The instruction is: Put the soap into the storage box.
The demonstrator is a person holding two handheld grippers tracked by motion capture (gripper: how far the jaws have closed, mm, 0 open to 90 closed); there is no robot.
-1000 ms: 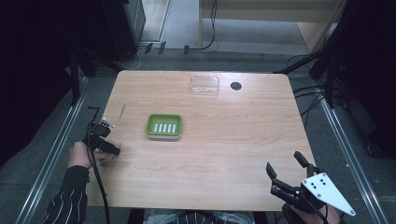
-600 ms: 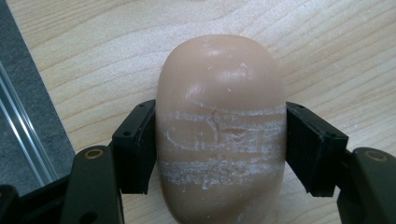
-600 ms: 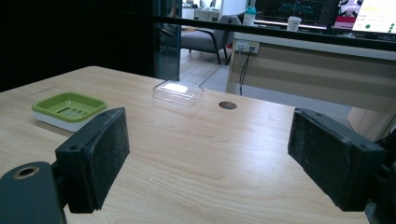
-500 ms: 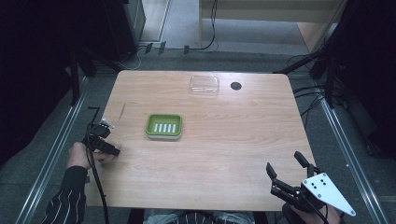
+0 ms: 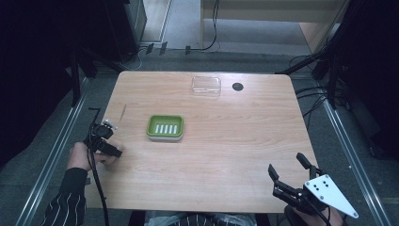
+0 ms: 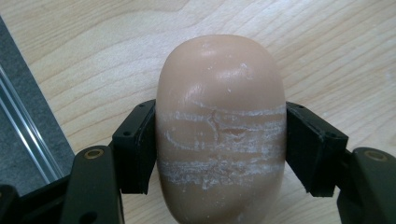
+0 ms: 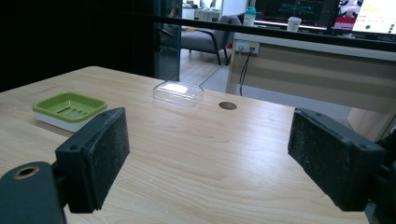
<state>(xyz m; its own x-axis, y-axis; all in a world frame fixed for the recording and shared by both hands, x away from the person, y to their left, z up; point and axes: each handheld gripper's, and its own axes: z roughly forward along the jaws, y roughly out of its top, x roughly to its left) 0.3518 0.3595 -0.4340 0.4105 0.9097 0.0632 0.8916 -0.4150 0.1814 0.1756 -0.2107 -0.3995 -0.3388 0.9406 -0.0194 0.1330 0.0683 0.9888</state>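
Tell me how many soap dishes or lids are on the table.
2: a green soap dish left of the table's centre, and a clear plastic lid near the far edge, beside a small dark hole.

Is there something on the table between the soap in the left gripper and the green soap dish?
Nothing visible. The left gripper is shut on the soap bar, and bare table lies between it and the green soap dish.

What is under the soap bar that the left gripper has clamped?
Bare wooden table lies around and beneath the soap bar, which the left gripper has shut its jaws on. Whether the bar rests on the wood or is lifted cannot be seen; it covers that spot.
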